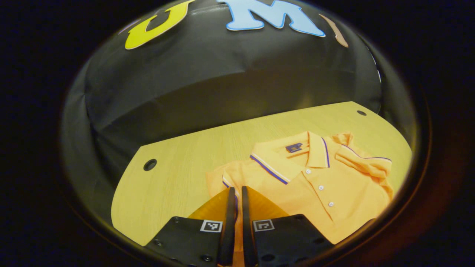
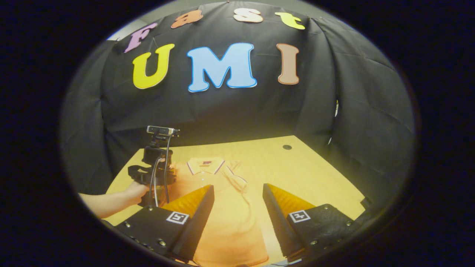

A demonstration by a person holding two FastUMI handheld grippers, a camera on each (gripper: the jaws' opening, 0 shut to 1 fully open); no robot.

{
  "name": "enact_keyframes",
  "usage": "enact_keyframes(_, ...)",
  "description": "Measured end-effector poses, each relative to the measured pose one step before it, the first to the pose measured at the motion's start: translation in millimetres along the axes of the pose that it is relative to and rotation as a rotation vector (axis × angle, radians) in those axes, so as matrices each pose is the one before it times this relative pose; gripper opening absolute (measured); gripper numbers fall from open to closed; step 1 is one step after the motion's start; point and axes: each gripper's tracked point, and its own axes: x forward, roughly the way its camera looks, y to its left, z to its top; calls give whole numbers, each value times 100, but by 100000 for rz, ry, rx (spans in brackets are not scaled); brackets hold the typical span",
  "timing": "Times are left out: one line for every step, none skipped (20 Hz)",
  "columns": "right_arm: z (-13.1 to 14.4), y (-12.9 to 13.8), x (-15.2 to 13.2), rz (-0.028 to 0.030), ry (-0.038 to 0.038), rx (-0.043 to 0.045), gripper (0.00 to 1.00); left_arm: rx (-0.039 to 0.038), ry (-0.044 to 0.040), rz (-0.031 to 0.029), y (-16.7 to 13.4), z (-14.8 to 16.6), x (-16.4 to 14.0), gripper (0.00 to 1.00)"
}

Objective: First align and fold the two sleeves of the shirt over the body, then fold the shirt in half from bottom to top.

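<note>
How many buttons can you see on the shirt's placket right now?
3. On the shirt, buttons run down the placket: top, middle, lowest. More may lie hidden farther down.

My left hand-held gripper (image 1: 235,193) covers the shirt (image 1: 319,185)'s near sleeve edge, so I can't tell if it's actually pinching cloth, and the hem's cut off below.

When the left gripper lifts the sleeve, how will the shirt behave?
Probably floppy: the shirt is thin cloth, and its far sleeve already lies crumpled. It looks light, so the body may drag on the smooth table. The left gripper seems nearly closed on the near sleeve.
</note>
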Motion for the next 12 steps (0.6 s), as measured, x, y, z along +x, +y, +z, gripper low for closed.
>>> enact_keyframes(-278,-220,-129,76,411,-109,82,-332,117,-690,-356,-38,-238,17)
enact_keyframes(-213,-189,-203,323,223,-351,83,-584,421,-779,-386,-20,-254,25)
enact_keyframes(-316,-219,-25,566,540,-614,83,-752,185,-1131,-410,-133,-330,29)
enact_keyframes(-340,-281,-203,539,697,-520,83,-164,42,-188,-272,48,-232,33)
enact_keyframes(-347,-230,-246,432,238,-345,83,52,-186,-128,-262,-49,-346,44)
enact_keyframes(-291,-265,-225,363,90,-530,83,38,-304,-148,-83,238,-424,46)
enact_keyframes(-385,-264,-111,297,231,-621,82,-913,-325,-623,-343,129,-534,55)
enact_keyframes(-336,-259,-198,283,75,-766,82,-1517,-456,-646,-176,162,-709,65)
enact_keyframes(-371,-304,80,355,301,-722,82,-1960,-400,-539,-139,-44,-830,70)
enact_keyframes(-455,-72,42,544,201,-396,83,-1888,-650,-481,-160,64,-1031,73)
enact_keyframes(-422,96,-142,943,87,180,83,-1484,-505,-925,-172,-177,-896,77)
enact_keyframes(-491,56,-254,1062,227,473,83,-774,-586,-536,-191,-159,-898,69)
